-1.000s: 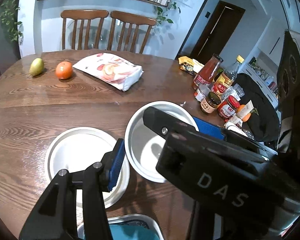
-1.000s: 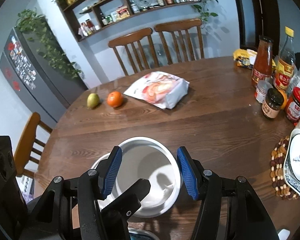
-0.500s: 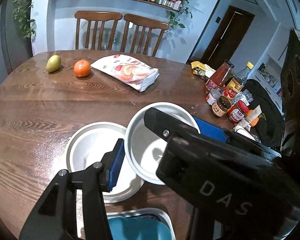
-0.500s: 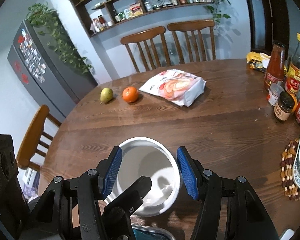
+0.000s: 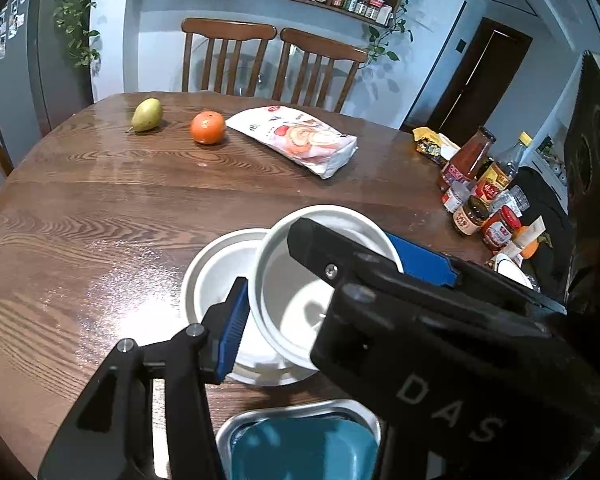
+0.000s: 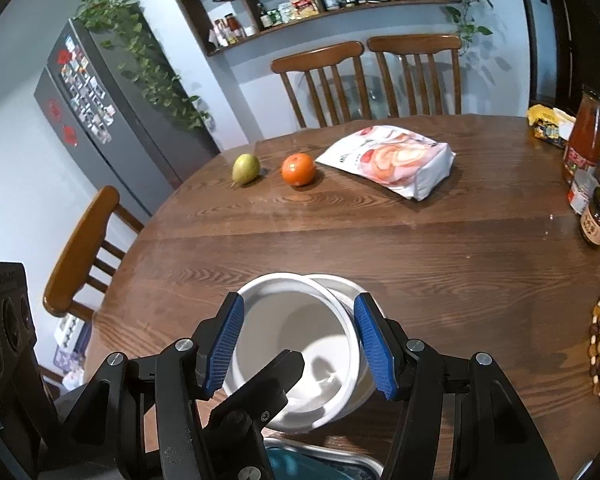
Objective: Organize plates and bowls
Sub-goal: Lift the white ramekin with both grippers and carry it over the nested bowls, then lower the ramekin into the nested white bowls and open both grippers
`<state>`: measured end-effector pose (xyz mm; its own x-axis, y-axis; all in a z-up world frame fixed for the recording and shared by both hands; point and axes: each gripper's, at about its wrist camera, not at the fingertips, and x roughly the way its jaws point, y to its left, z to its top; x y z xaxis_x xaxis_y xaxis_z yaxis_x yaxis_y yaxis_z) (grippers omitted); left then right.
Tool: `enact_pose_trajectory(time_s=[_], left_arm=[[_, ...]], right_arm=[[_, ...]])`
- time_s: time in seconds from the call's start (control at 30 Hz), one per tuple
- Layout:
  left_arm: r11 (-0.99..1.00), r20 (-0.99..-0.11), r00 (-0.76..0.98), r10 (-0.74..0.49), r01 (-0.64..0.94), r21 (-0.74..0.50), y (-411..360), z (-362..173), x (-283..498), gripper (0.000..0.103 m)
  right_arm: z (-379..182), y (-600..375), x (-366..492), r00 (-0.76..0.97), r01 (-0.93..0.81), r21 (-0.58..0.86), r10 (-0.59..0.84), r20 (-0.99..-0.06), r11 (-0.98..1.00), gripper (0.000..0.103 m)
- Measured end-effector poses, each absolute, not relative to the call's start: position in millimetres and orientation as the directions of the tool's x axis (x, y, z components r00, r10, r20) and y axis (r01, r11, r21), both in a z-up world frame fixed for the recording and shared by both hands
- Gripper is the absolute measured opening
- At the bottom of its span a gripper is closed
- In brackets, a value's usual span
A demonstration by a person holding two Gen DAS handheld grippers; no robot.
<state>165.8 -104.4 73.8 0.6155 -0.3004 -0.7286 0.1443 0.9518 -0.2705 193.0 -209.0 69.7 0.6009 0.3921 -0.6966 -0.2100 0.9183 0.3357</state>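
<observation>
Both grippers carry deep white metal bowl (image 6: 300,344) over shallow white plate (image 5: 216,276) near tabletop's (image 5: 100,208) front edge. Left gripper (image 5: 320,284) fingers clamp bowl's rim; right gripper (image 6: 300,352) fingers bracket its sides. Judgement: centre bowl, lower level, release together.

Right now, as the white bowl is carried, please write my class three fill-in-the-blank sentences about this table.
1. The orange lies between the snack bag and the ____.
2. The white bowl is held over a white ____.
3. Behind the wooden table stand two wooden ____.

Missing words: pear; plate; chairs
</observation>
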Motion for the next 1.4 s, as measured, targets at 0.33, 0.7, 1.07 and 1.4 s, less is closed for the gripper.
enact_pose_trajectory(time_s=[0.33, 0.7, 1.07, 1.4], left_arm=[[0.955, -0.767, 0.572, -0.292, 0.126, -0.269, -92, 59, 172, 0.045], [0.951, -0.81, 0.501, -0.305, 0.118, -0.285, -92, 41, 185, 0.044], [0.949, -0.845, 0.432, -0.314, 0.108, -0.297, -93, 25, 196, 0.044], [0.945, -0.849, 0.416, -0.324, 0.111, -0.307, -92, 21, 199, 0.044]], right_arm=[[56, -193, 198, 0.557, -0.215, 0.335, 0.397, -0.729, 0.917, 0.061], [37, -189, 208, 0.506, -0.179, 0.324, 0.369, -0.779, 0.929, 0.061], [20, -186, 218, 0.47, -0.15, 0.299, 0.333, -0.817, 0.943, 0.061], [17, -186, 220, 0.466, -0.139, 0.291, 0.322, -0.824, 0.946, 0.061]])
